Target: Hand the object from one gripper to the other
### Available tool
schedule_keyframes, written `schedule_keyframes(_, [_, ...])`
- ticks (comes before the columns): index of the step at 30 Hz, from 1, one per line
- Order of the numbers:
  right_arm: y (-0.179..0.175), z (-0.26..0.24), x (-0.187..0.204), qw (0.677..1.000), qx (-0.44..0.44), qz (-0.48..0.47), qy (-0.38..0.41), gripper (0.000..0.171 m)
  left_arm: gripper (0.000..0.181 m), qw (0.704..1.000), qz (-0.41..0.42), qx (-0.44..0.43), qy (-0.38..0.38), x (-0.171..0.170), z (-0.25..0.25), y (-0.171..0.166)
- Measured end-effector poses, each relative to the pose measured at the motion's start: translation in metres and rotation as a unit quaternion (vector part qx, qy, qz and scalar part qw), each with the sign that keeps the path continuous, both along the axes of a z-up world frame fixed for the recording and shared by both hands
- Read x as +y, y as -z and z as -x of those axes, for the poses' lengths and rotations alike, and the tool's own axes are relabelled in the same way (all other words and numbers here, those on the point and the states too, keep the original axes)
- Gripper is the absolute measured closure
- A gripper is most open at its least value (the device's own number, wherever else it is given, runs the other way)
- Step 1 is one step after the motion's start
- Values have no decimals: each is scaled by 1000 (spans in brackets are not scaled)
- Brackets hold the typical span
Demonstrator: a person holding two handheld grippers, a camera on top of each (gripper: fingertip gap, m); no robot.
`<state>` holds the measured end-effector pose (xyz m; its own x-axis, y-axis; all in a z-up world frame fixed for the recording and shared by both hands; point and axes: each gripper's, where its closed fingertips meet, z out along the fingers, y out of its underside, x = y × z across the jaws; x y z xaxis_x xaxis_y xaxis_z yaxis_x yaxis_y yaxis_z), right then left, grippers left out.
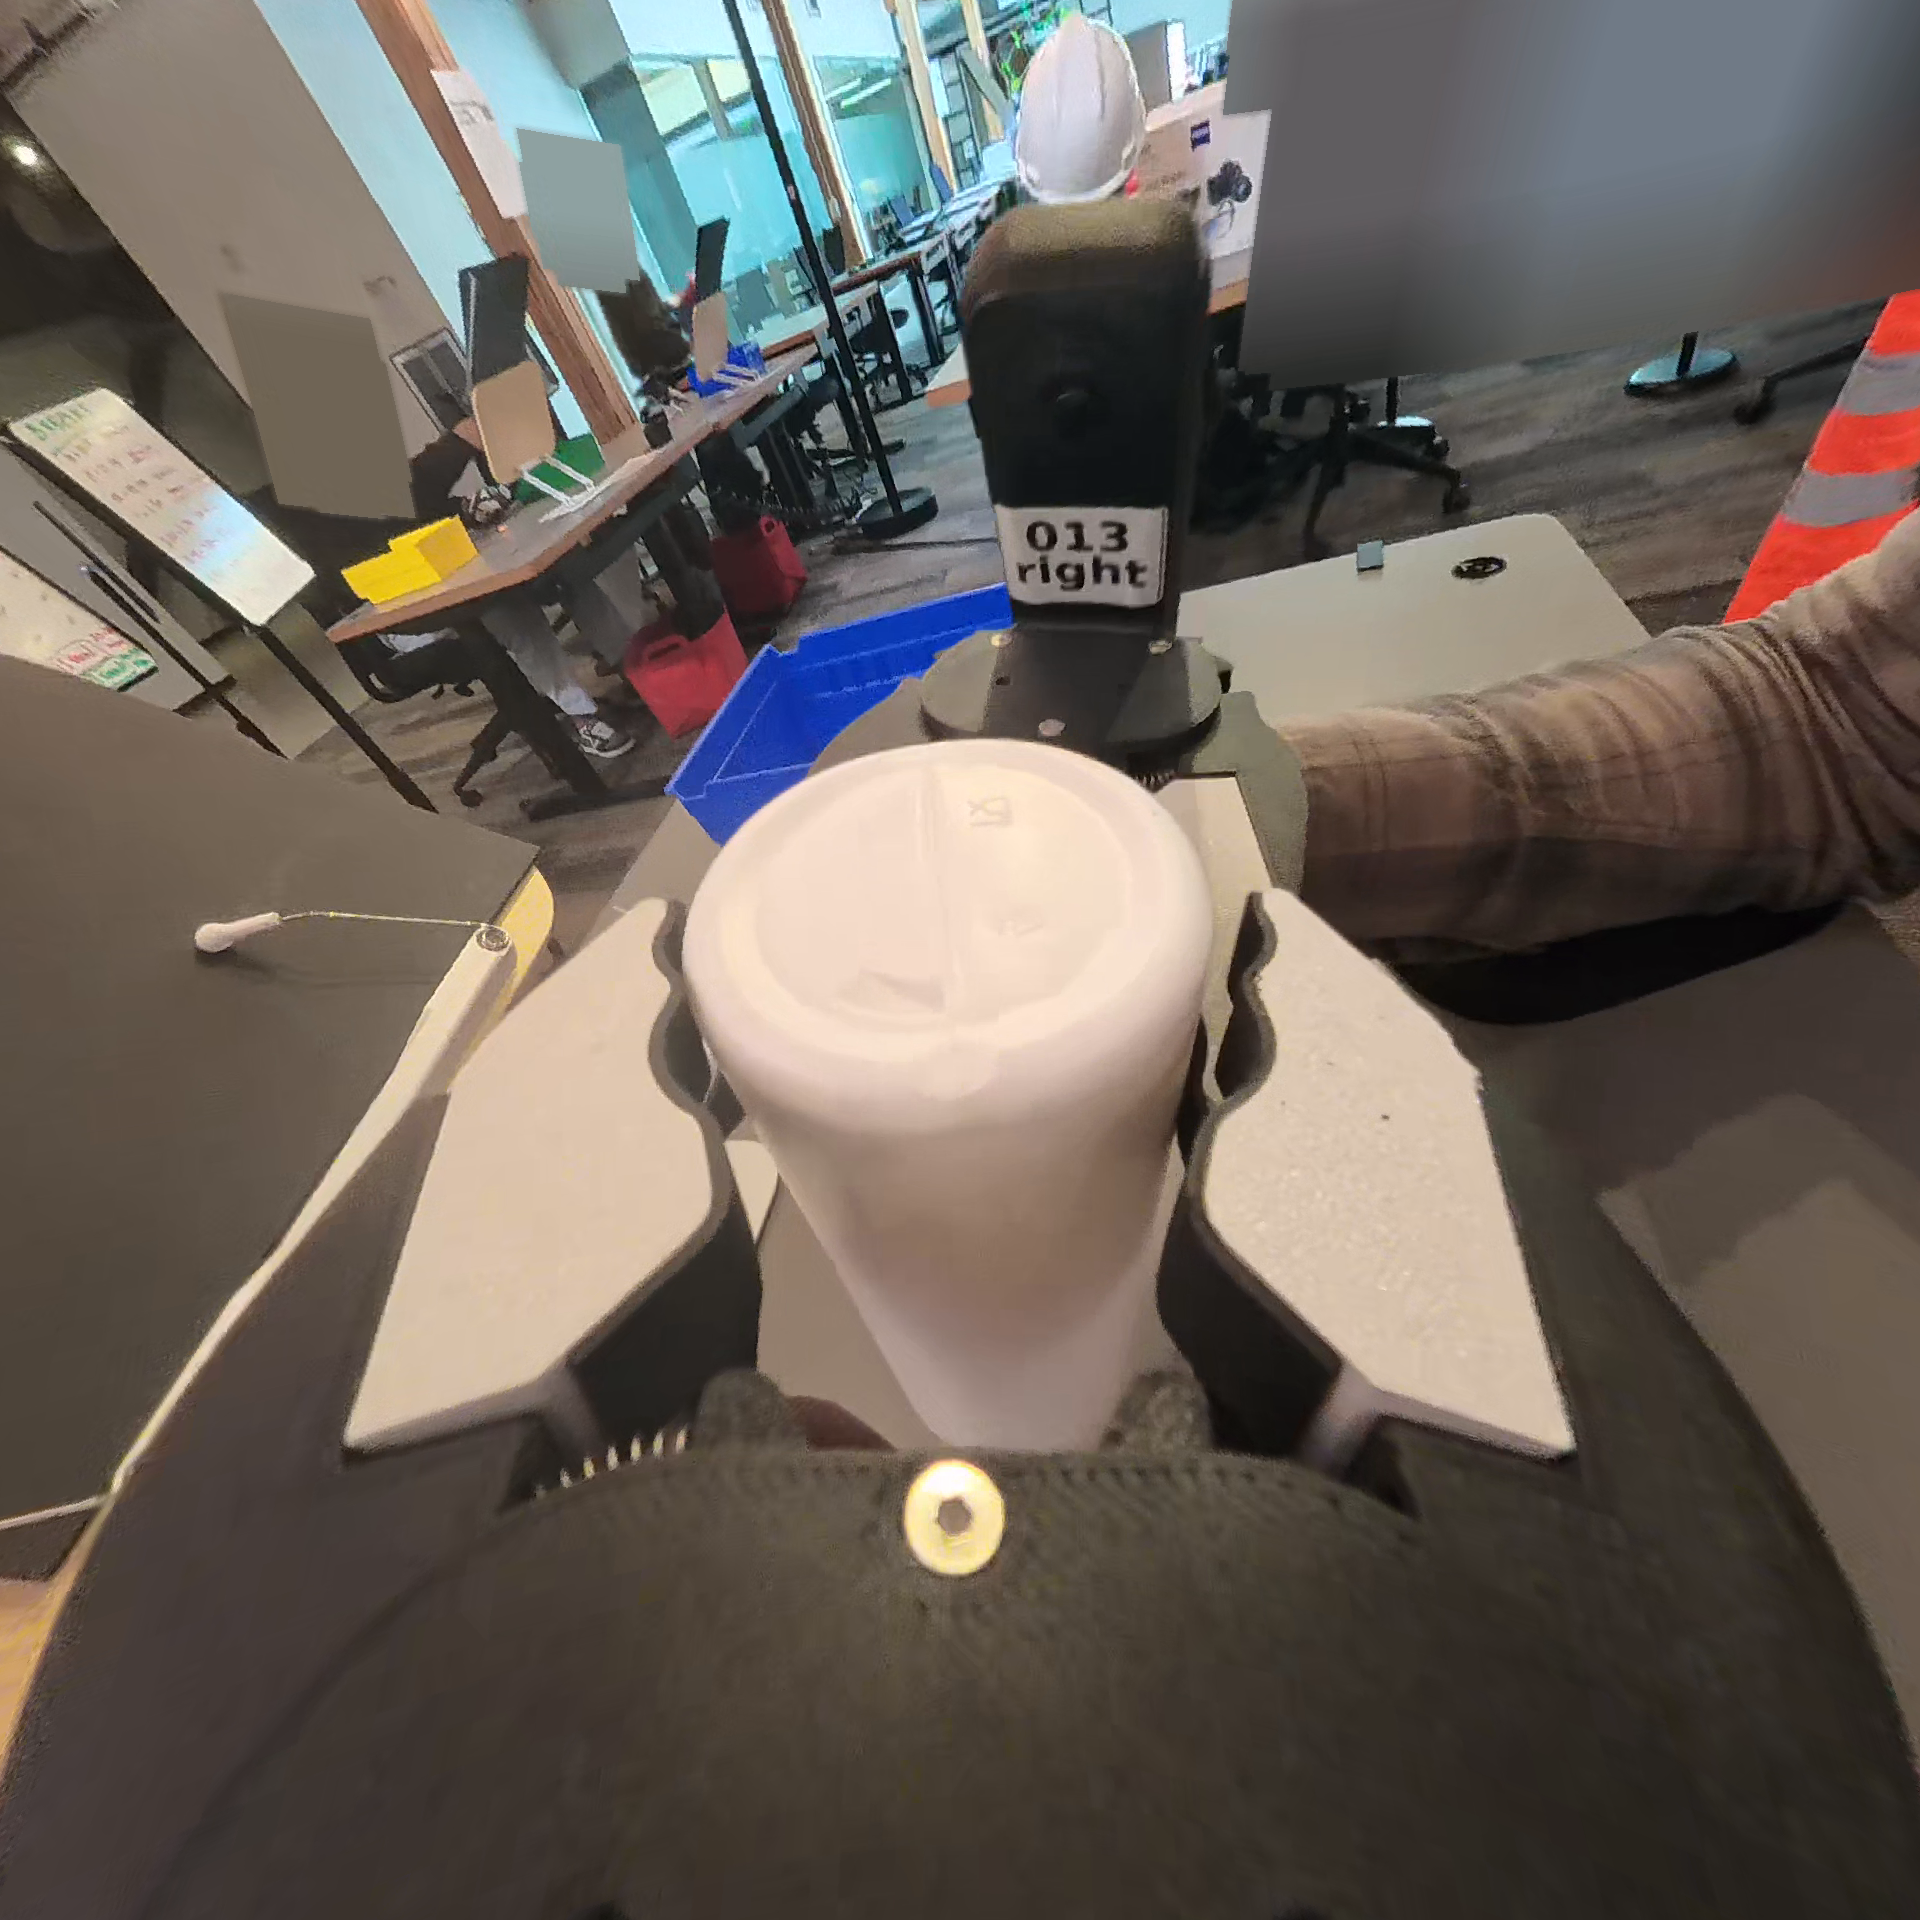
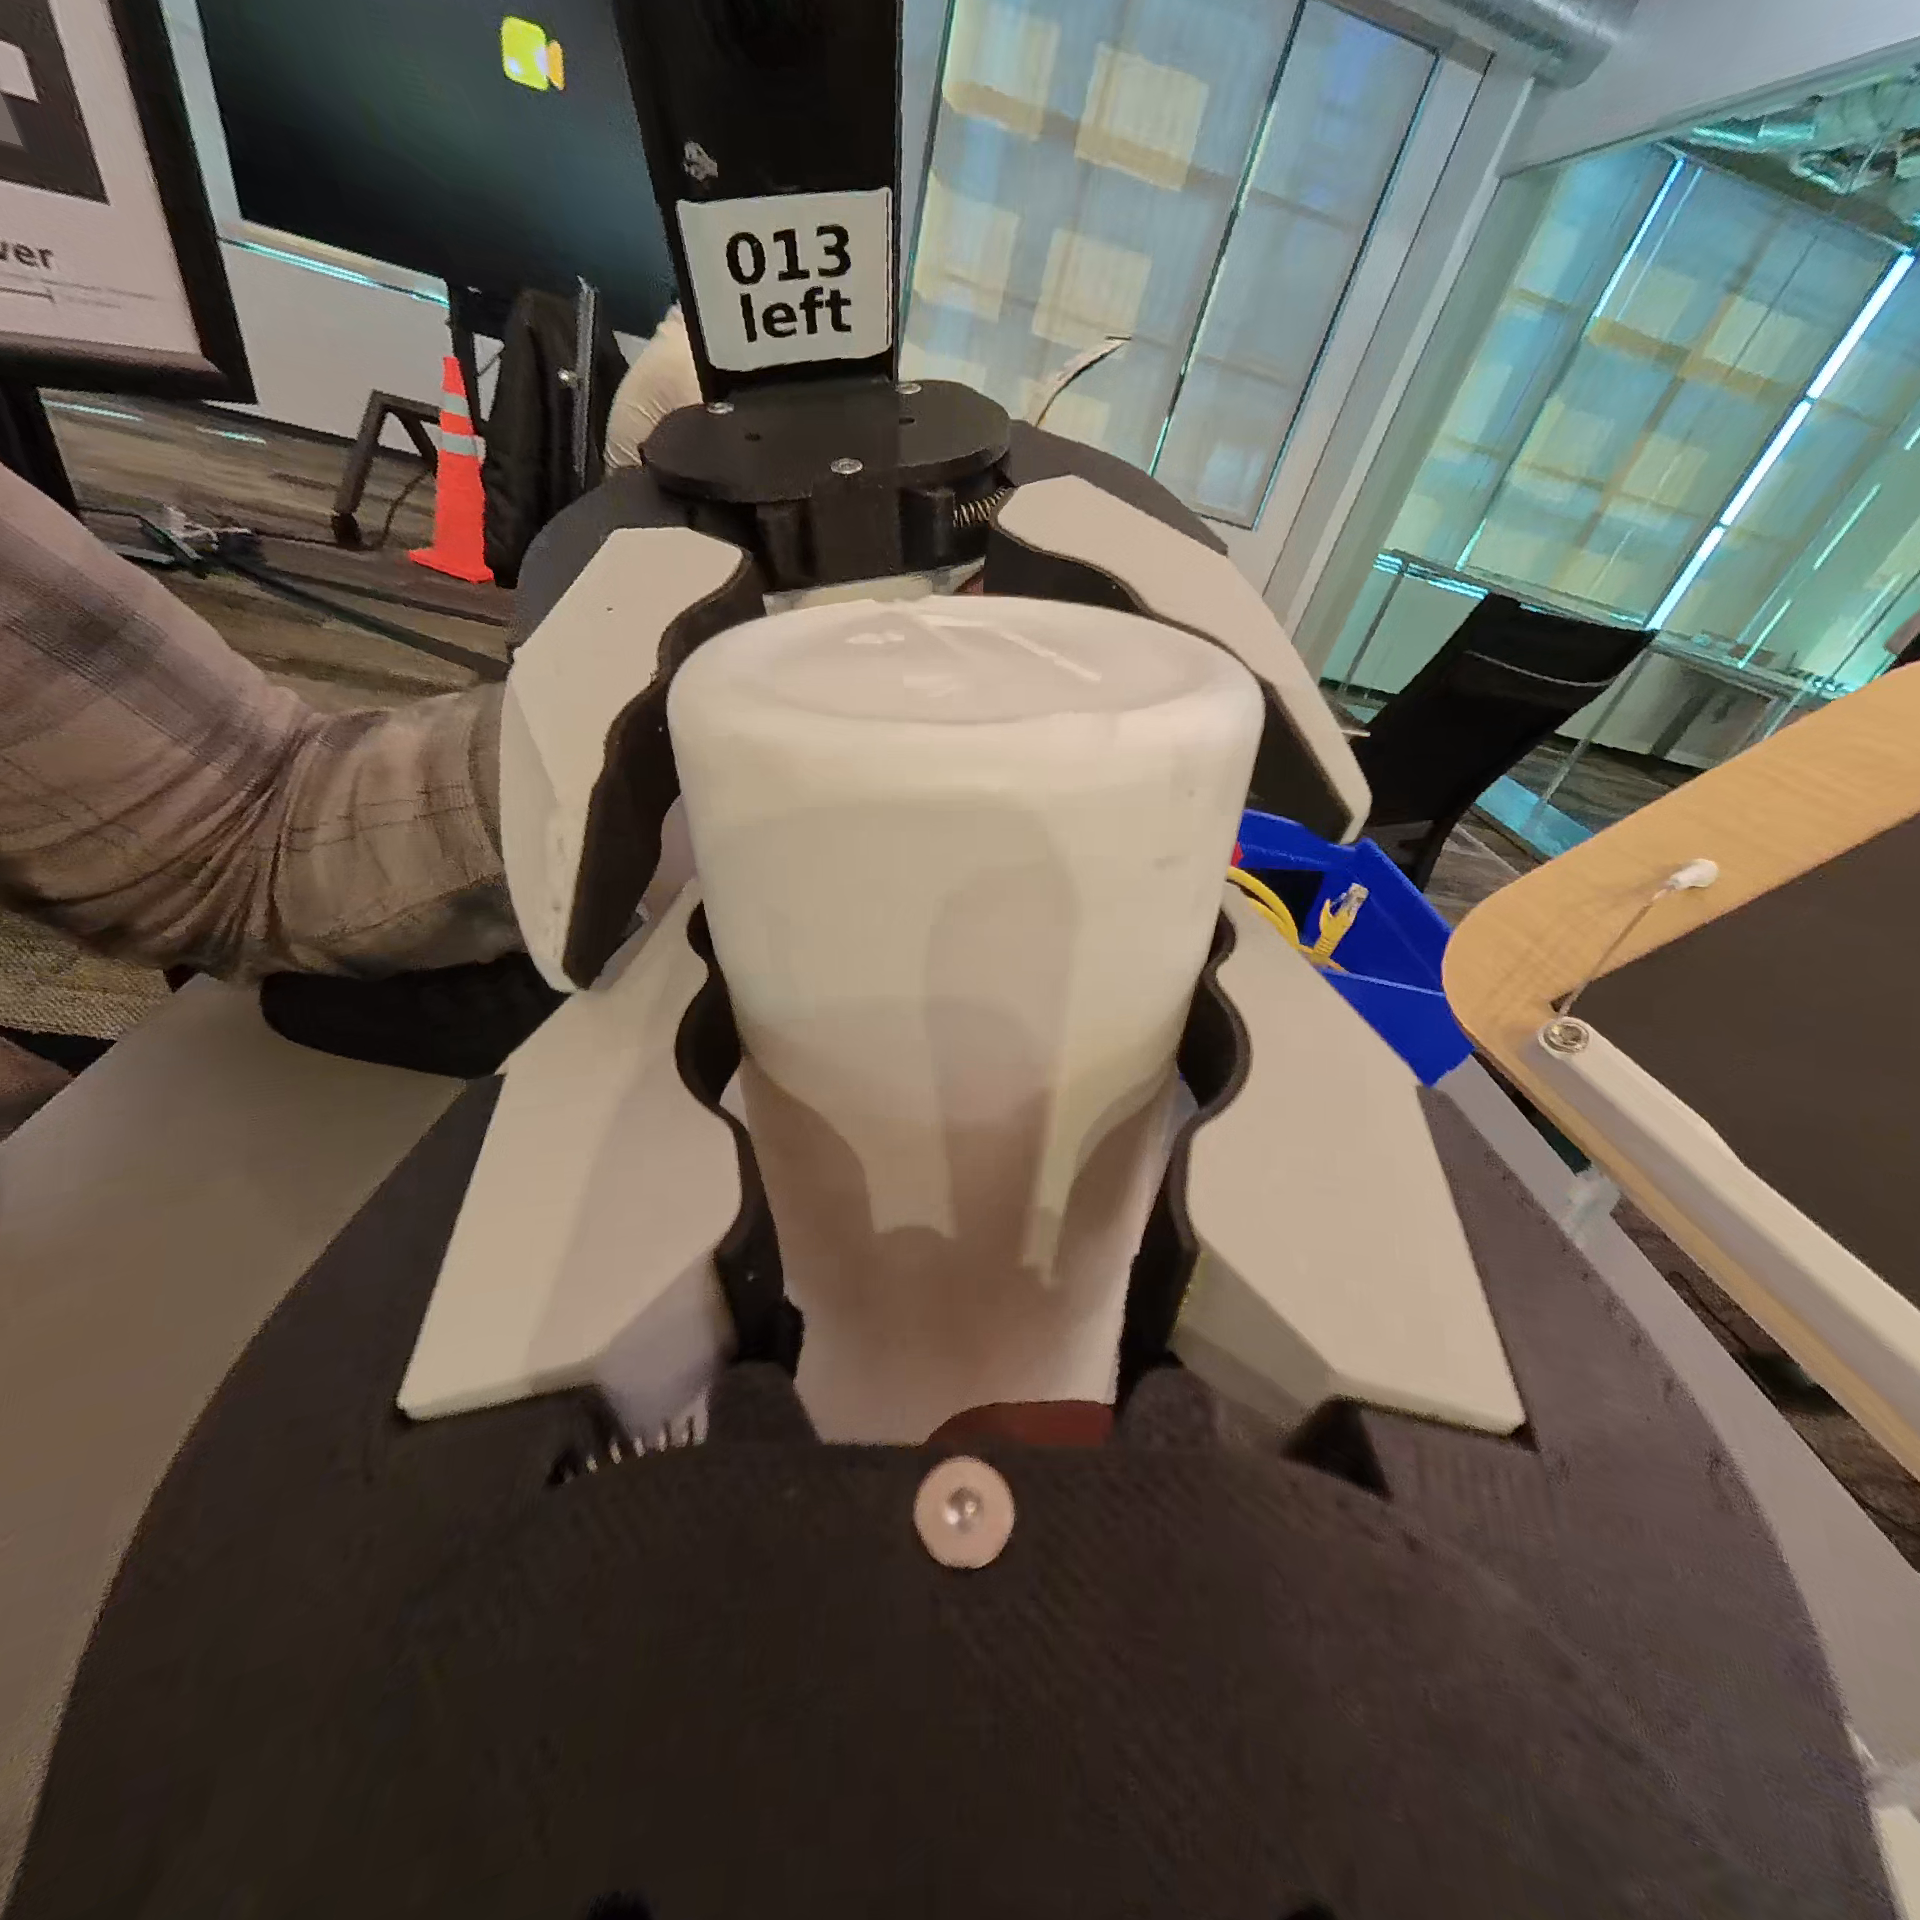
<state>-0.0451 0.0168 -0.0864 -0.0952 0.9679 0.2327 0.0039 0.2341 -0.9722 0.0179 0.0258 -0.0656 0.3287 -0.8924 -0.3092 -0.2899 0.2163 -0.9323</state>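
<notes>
Nearest, my left claw (image 1: 951, 1039) and my right claw (image 2: 961, 1039) both clench the same white bottle (image 1: 956, 1039), one at each end, held above the table (image 1: 1403, 623). The handover looks half done: neither claw has let go. Farther off sits a blue bin (image 1: 831, 686).

Both units same build: matte black 3D-printed left gripper (image 1: 951, 1039) and right gripper (image 2: 961, 1049), light grey angular finger covers (image 1: 561, 1174) over wavy black inner pads, silver hex screw (image 1: 953, 1517) centred, exposed coil spring (image 1: 623, 1455), white printed label (image 2: 787, 278) on mast. Grey-brown plaid sleeve (image 1: 1558, 800).
</notes>
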Motion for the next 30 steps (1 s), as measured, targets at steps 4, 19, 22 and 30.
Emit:
schedule_keyframes(4, [-4,-2,-6,1000,16,13,-22,85,80,1000,-17,-17,14,-5,-6,-5])
schedule_keyframes(19, [-1,-3,0,1000,-5,-28,5,85,94,993,30,-92,66,-8,-6,-14])
schedule_keyframes(22, [1,-4,1,999,-8,-35,5,85,94,996,16,-73,56,-6,-7,-9])
schedule_keyframes(30, [4,-5,3,998,-24,-54,14,85,94,998,-6,-42,44,-6,-4,-5])
